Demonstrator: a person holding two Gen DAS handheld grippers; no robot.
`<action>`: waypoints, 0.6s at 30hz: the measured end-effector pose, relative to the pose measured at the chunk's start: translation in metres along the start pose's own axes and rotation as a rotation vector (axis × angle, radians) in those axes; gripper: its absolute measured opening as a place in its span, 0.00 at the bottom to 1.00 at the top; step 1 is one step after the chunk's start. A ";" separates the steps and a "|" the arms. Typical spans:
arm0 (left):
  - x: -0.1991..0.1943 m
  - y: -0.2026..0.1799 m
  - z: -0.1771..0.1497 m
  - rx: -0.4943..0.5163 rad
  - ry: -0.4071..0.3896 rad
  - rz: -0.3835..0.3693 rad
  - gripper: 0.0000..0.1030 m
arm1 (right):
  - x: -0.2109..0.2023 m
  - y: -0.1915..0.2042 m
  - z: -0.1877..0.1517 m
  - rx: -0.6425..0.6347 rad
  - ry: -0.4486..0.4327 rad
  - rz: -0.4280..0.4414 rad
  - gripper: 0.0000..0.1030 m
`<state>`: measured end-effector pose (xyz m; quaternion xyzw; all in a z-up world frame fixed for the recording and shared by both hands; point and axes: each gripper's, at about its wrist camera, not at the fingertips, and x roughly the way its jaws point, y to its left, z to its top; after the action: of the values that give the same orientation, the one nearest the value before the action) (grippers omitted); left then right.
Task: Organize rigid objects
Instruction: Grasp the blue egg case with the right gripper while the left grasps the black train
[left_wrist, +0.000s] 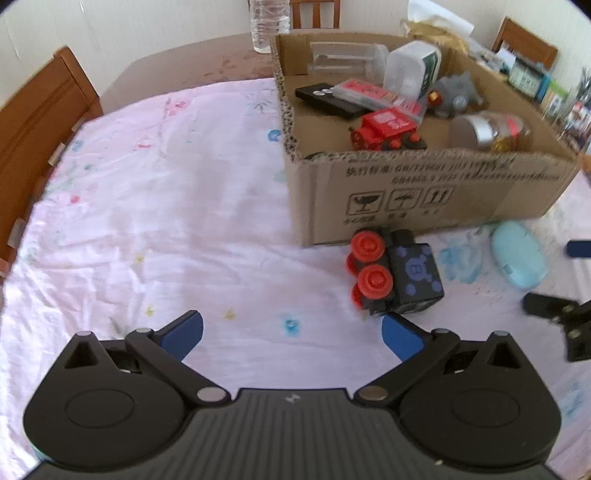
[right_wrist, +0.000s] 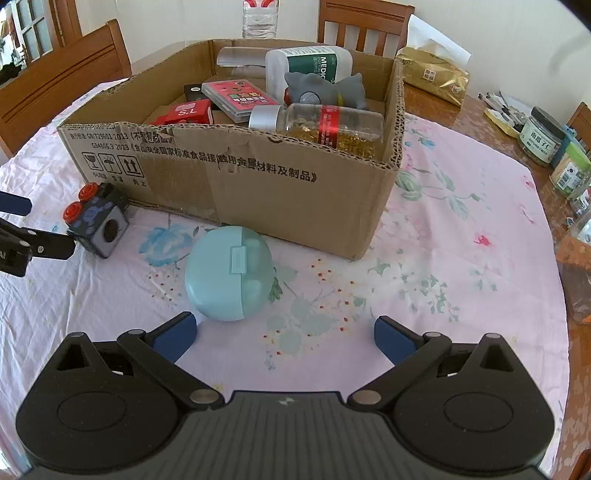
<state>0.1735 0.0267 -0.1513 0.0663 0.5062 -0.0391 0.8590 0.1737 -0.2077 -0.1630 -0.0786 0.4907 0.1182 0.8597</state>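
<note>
A black toy block with red wheels lies on the pink cloth in front of the cardboard box; it also shows in the right wrist view. My left gripper is open and empty, just short of the toy, whose near corner is by the right finger. A light blue round case lies in front of the box; it also shows in the left wrist view. My right gripper is open and empty, just behind the case.
The box holds a red toy train, a black remote, a pill bottle, a grey toy and a white bottle. Wooden chairs surround the table. Jars and a gold bag stand at the right.
</note>
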 end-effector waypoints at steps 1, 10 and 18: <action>-0.001 -0.001 -0.001 0.012 -0.003 0.024 1.00 | 0.000 0.000 0.000 0.002 0.002 -0.001 1.00; -0.013 -0.008 -0.007 0.020 -0.013 -0.056 1.00 | -0.003 0.013 0.006 -0.041 -0.041 0.067 0.83; -0.015 -0.014 -0.003 0.013 -0.027 -0.089 1.00 | 0.006 0.028 0.024 -0.118 -0.081 0.078 0.64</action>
<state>0.1616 0.0129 -0.1403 0.0487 0.4966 -0.0817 0.8628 0.1883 -0.1744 -0.1564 -0.1052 0.4503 0.1833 0.8675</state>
